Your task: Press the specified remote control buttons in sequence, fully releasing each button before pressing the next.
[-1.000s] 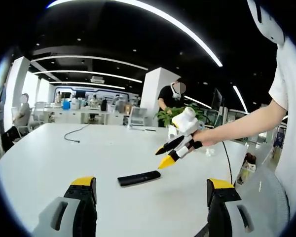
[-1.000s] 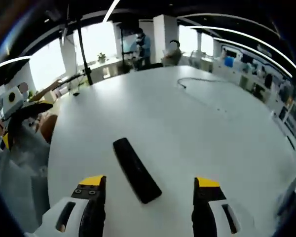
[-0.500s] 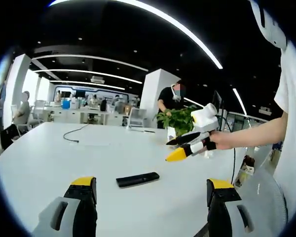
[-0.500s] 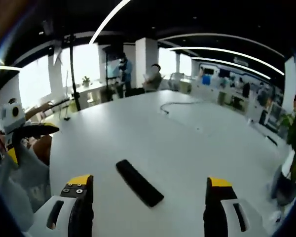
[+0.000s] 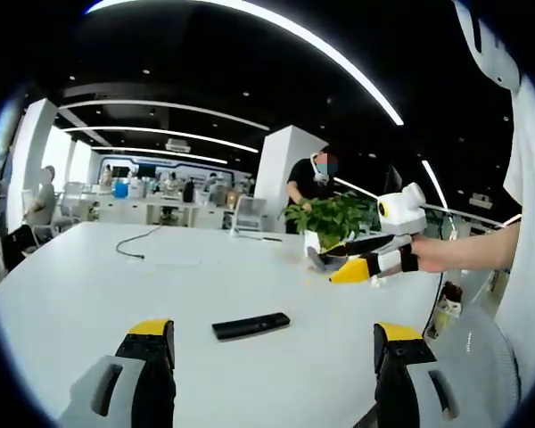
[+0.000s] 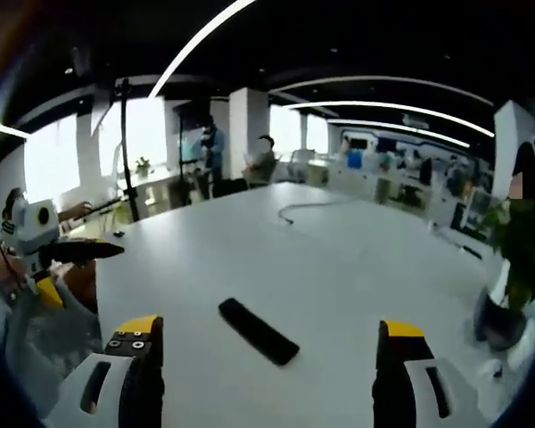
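The remote control (image 5: 251, 325) lies flat on the white surface (image 5: 89, 285), a slim black bar ahead of the left gripper (image 5: 275, 352) and between the lines of its two jaws, a little nearer the left jaw. Nothing touches it. In the right gripper view the same remote control (image 6: 258, 331) lies slantwise ahead of the right gripper (image 6: 264, 357), again between the jaws and apart from both.

The left gripper is released, its yellow-tipped jaws spread wide with bare surface between them. The right gripper is likewise spread open and holds nothing; seen from the left gripper view, the right gripper (image 5: 343, 265) hangs in the air above the surface, beyond and to the right of the remote, held in a person's hand (image 5: 428, 256) with the forearm running off to the right. From that angle its jaws look close together, though its own view shows them parted.

Beyond the remote, a dark cable (image 5: 135, 239) lies on the far part of the surface. A potted plant (image 5: 325, 218) stands near the far edge, just behind the right gripper. A person in a dark top (image 5: 305, 181) stands past the plant, and desks and chairs line the background.
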Available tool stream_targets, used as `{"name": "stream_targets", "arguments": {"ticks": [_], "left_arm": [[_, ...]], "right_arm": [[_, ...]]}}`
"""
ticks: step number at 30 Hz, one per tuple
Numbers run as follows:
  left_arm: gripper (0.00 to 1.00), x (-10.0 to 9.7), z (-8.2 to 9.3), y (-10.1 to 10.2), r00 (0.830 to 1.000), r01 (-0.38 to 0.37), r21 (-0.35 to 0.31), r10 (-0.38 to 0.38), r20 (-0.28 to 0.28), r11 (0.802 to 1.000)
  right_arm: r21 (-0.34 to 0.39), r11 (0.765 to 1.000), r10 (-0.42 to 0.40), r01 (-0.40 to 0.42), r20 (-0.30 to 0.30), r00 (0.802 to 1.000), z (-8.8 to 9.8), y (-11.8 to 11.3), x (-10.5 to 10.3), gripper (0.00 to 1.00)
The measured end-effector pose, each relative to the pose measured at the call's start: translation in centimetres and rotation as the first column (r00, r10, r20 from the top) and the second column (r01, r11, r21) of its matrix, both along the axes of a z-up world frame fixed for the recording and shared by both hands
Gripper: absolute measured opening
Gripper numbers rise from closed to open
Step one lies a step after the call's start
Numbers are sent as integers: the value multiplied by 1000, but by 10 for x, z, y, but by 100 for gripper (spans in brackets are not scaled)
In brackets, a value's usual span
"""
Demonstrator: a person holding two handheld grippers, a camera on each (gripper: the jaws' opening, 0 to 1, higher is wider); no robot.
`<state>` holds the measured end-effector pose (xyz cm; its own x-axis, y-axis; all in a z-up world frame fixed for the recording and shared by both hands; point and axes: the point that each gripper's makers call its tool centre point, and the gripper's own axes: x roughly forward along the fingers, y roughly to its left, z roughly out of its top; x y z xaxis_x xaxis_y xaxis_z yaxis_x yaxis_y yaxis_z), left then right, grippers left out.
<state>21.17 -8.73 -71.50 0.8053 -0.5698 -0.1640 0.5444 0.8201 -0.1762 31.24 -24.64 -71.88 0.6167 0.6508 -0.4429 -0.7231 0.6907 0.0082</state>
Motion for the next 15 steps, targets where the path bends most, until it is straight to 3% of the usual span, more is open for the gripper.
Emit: {"name": "stream_targets", "arguments": {"ticks": [15], "left_arm": [[96, 0, 0, 0, 1000, -3, 7, 3, 0, 1000]], "right_arm": [[85, 990, -116, 114, 16, 993, 7, -18, -35, 98]]}}
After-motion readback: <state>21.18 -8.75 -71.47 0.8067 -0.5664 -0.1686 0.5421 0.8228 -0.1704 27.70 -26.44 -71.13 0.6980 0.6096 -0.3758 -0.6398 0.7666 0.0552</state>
